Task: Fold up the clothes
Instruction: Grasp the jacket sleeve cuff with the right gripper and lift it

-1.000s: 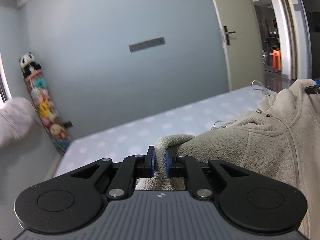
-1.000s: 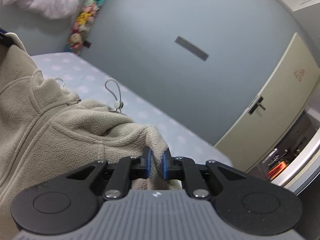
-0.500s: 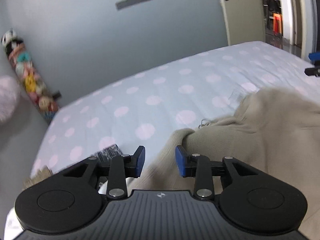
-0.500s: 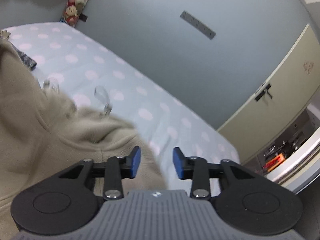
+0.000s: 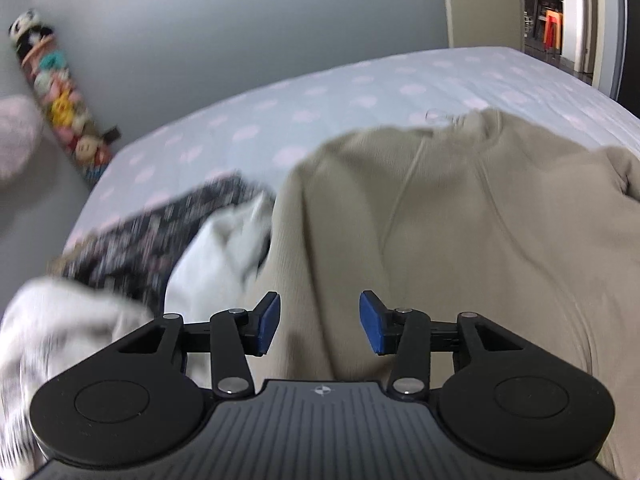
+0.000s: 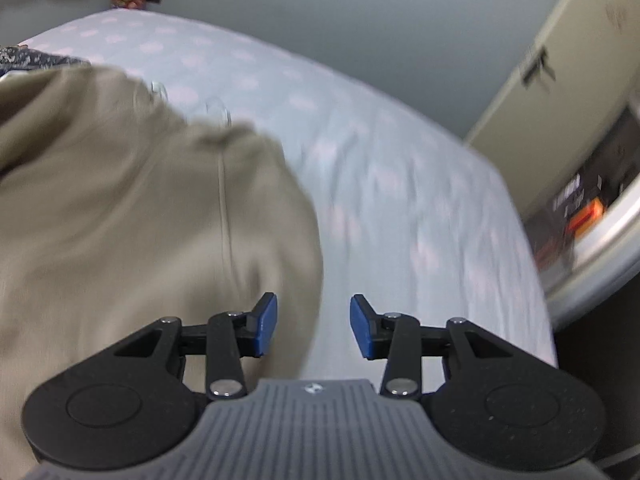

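Starting at the far left, one hanging column of small plush toys [image 5: 60,96] can be seen against the blue-grey wall, topped by a panda, with one pinkish fluffy thing [image 5: 14,136] cut off at the left edge beside it. On the left part of the polka-dot bed [image 5: 360,88], three other garments are counted, all pretty blurred: one white fuzzy piece [image 5: 48,320] nearest, one dark patterned piece [image 5: 160,224] behind it, and one pale light piece [image 5: 224,248] lying just against the fleece. The left gripper [image 5: 319,322] is held over the near left part of the one beige fleece jacket [image 5: 460,220]; its two blue pads have just been spreading further and are seen apart with fabric below them, nothing pinched. The jacket is spread flat-ish across the middle of the bed, collar toward the far side, with one zip line running down it. Further right, the right gripper [image 6: 313,330] is seen at the jacket's right edge [image 6: 160,220], jaws moderately apart after letting go, left pad over fleece and right pad over bare sheet. At the far right, one cream door [image 6: 560,60] and one open doorway are made out.
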`<state>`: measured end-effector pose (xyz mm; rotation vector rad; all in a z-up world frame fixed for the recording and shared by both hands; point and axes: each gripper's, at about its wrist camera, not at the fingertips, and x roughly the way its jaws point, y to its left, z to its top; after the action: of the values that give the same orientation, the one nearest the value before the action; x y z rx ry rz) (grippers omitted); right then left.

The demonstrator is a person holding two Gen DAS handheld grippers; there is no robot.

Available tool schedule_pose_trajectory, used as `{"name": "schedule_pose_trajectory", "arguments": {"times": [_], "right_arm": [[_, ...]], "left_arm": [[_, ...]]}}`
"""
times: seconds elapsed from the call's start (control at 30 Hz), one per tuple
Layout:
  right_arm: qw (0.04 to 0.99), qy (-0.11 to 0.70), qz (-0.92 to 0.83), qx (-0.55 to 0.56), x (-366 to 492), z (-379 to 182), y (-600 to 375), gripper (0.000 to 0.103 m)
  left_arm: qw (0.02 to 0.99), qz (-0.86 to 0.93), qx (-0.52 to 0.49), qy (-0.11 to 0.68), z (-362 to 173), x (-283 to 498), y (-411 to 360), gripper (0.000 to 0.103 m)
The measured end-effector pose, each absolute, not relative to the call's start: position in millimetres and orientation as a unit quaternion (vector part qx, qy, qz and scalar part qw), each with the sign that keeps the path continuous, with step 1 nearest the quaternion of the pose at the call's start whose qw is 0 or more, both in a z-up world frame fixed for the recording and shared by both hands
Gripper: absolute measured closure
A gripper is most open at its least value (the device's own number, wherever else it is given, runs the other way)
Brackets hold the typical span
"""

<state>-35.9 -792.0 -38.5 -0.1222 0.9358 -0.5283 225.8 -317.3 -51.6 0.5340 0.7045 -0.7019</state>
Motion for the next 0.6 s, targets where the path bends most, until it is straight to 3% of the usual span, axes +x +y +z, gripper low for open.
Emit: {"name": "schedule_pose_trajectory", "arguments": {"times": [0.17,0.37,0.5,0.6], "right_arm": [[0.833,0.479,-0.275,0.028,-136,-71,-791,0.059],[0.81,0.471,-0.315,0.152,-243,-95,-783,0.046],[0.793,0.447,-0.33,0.25,-282,-116,-783,0.028],[0.776,0.426,-0.336,0.323,-305,-134,-784,0.028]], "left_arm": [[0.845,-0.314,0.24,0.359,-65,194,-273,0.061],[0.851,-0.293,0.224,0.375,-73,164,-236,0.06],[0.856,-0.281,0.188,0.391,-77,154,-219,0.06],[0.859,-0.272,0.162,0.403,-80,147,-208,0.06]]}}
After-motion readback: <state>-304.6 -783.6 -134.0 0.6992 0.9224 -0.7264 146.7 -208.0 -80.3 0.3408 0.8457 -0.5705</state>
